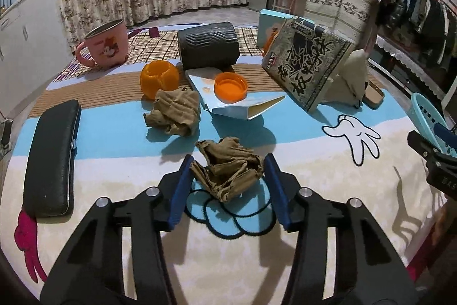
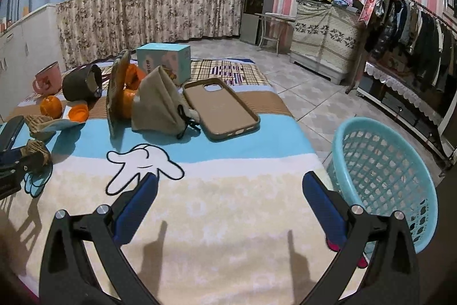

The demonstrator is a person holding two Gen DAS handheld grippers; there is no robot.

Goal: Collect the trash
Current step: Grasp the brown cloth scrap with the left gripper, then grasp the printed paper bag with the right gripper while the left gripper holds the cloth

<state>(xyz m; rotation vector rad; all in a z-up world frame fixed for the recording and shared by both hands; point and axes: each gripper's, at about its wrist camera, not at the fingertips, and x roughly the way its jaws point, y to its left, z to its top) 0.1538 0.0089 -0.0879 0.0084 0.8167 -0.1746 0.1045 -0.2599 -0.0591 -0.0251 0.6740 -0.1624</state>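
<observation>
Straddling a crumpled brown paper wad point(image 1: 227, 169) on the cartoon blanket point(image 1: 314, 207), the left gripper point(image 1: 228, 170) has its blue pads on either side, and contact cannot be judged. 1 more wad point(image 1: 172, 112) lies just beyond, near an orange peel point(image 1: 158, 77). Spread wide over bare blanket, the right gripper point(image 2: 230, 190) hovers beside the turquoise basket point(image 2: 382, 170)
</observation>
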